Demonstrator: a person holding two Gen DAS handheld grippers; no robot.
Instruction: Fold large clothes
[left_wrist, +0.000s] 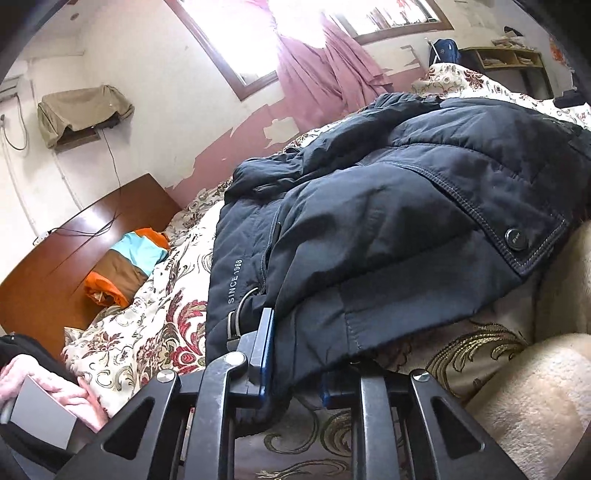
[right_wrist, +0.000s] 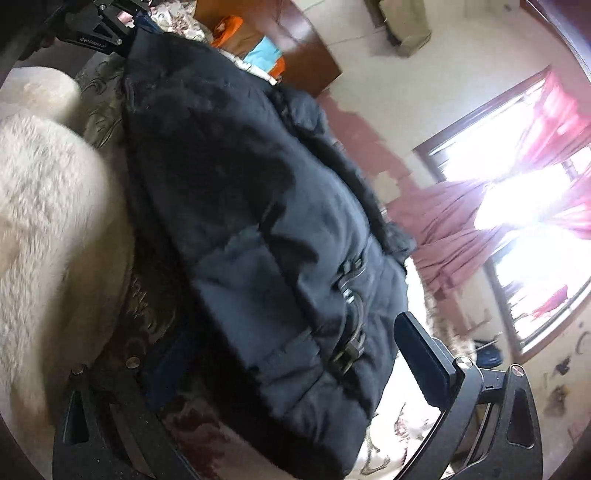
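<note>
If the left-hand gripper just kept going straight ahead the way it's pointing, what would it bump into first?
The dark jacket. The left gripper already has the jacket's hem between its fingers, so pushing on would only drive deeper into the padded fabric lying on the floral bedspread.

Floral bedspread (left_wrist: 162, 317) on bed; orange-blue-brown folded cloth (left_wrist: 125, 262) beside wooden headboard (left_wrist: 55, 258); pink curtains (left_wrist: 325, 74) at bright window (right_wrist: 524, 206); fluffy cream blanket (right_wrist: 48, 206) near foreground.

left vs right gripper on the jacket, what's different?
Left gripper has its jaws close together, pinching the hem of the navy jacket; right gripper is spread wide, straddling the jacket's bulk without clamping. Left takes a thin edge; right spans a thick padded end. Both work the same jacket on the floral bedspread.
</note>
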